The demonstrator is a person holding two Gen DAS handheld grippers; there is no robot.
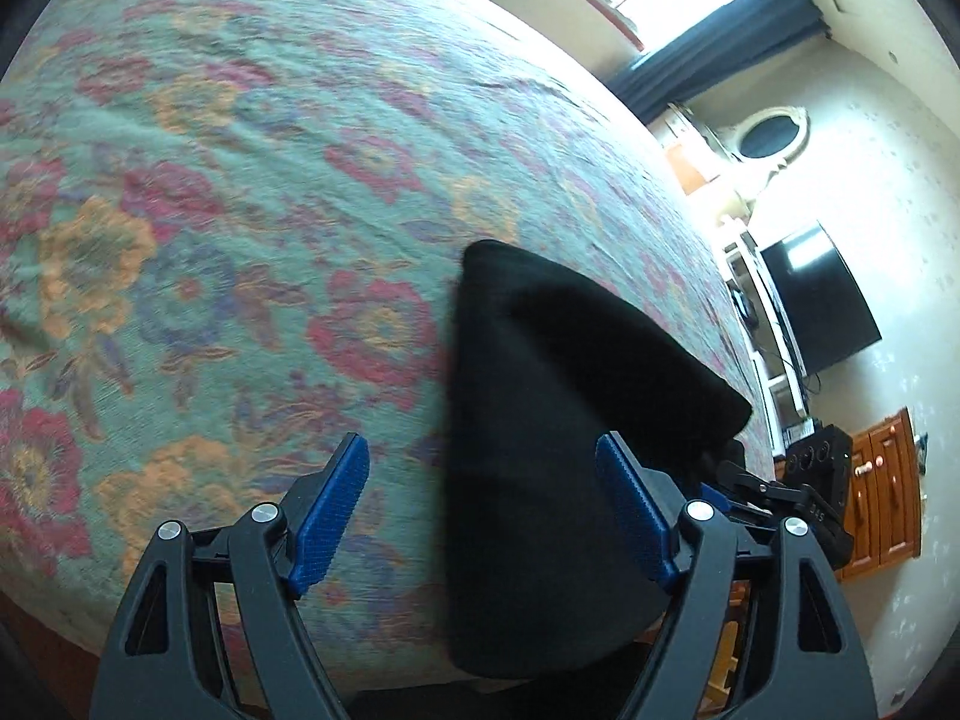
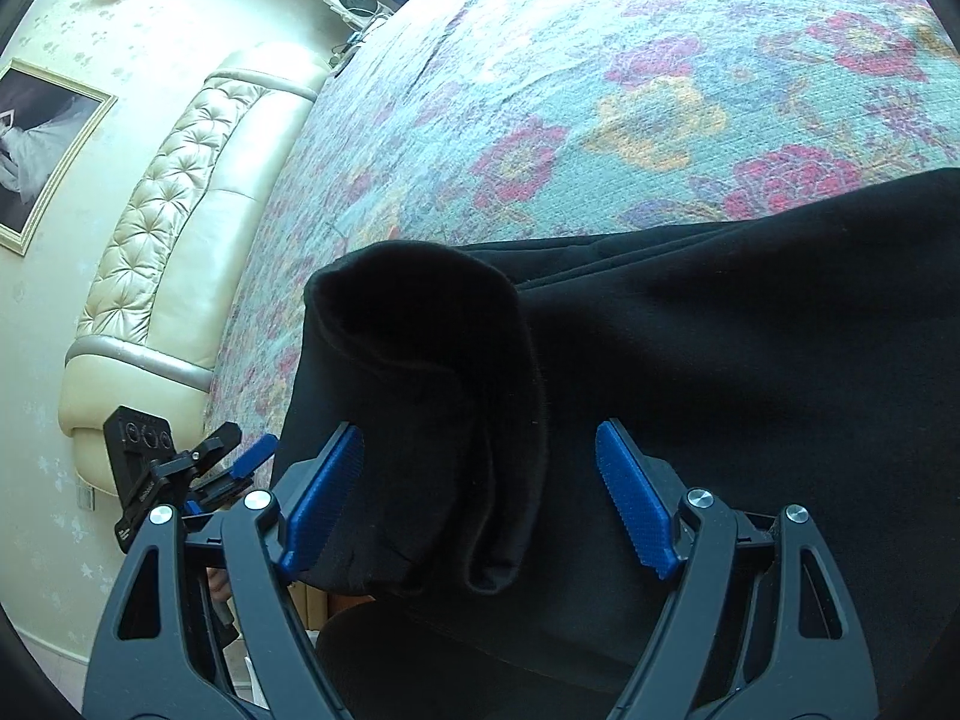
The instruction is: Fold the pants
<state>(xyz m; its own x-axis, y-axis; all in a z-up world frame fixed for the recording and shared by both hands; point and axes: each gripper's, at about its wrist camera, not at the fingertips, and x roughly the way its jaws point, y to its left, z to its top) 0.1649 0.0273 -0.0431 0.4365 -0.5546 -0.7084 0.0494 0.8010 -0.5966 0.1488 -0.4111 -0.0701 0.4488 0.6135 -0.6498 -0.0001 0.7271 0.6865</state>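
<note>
Floral bedspread (image 1: pixel 210 180) bears black pants (image 2: pixel 720 360); left tool (image 1: pixel 483 510) and right tool (image 2: pixel 480 498) gape, gripping nothing.

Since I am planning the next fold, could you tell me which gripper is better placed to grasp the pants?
Probably the right gripper: its open jaws straddle a raised fold of the black pants. The left gripper is open mostly over the floral bedspread, at the pants' edge.

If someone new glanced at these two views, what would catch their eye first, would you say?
The black pants dominate, lying on the floral bedspread near its edge, one rumpled end bunched before the open right gripper. The left gripper also gapes, pants lying under it. A tufted cream headboard stands at the bed's far end.
</note>
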